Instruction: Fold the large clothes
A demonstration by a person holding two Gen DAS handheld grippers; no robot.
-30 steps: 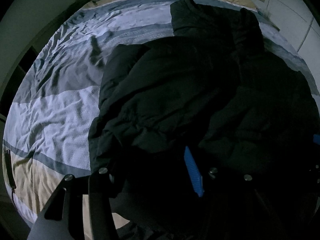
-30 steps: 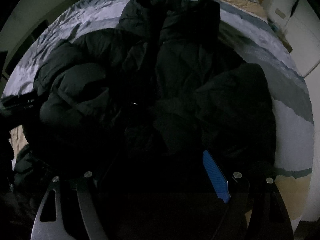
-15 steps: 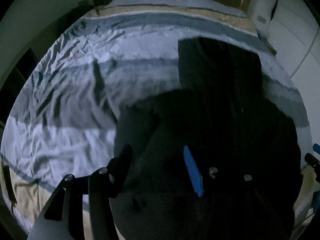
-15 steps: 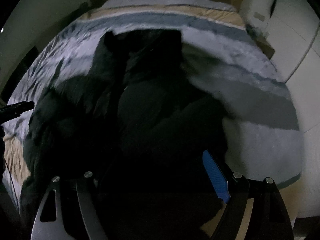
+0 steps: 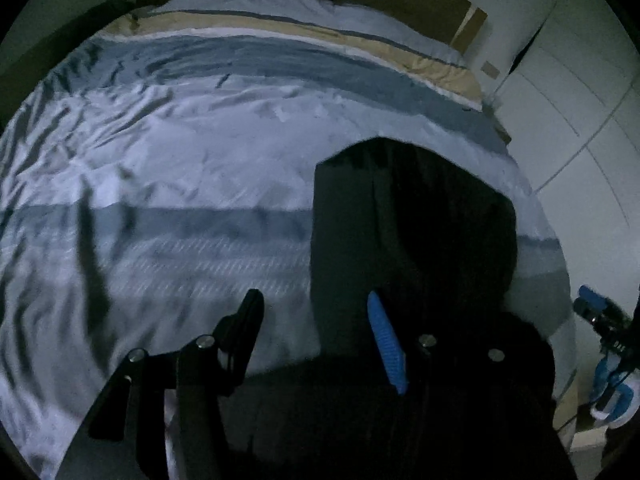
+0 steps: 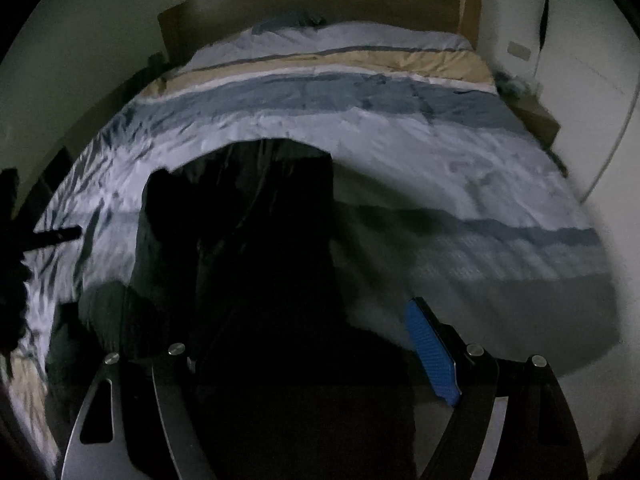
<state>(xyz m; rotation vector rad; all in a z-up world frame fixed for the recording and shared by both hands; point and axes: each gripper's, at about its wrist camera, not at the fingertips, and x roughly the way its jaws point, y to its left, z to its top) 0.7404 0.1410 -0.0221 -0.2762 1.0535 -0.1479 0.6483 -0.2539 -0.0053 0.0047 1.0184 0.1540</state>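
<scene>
A large black padded jacket (image 5: 412, 240) lies on the striped bed, stretched lengthwise from the near edge toward the middle; it also shows in the right wrist view (image 6: 248, 248). My left gripper (image 5: 316, 332) has its jaws wide apart, the blue-padded finger (image 5: 386, 344) over the jacket and the black finger (image 5: 244, 328) over bare sheet; nothing is between them. My right gripper (image 6: 304, 356) is also spread, its blue pad (image 6: 432, 356) beside the jacket's right edge, and dark fabric fills the gap; whether it holds any is unclear.
The bed cover (image 5: 180, 152) is wrinkled, with blue, white and tan stripes. A wooden headboard (image 6: 320, 4) stands at the far end. White wardrobe doors (image 5: 580, 120) run along the right. The other gripper (image 5: 600, 312) shows at the right edge.
Both grippers have pulled back and risen. The jacket, bunched and wide before, now looks longer and narrower on the bed. Far more bare sheet shows on both sides.
</scene>
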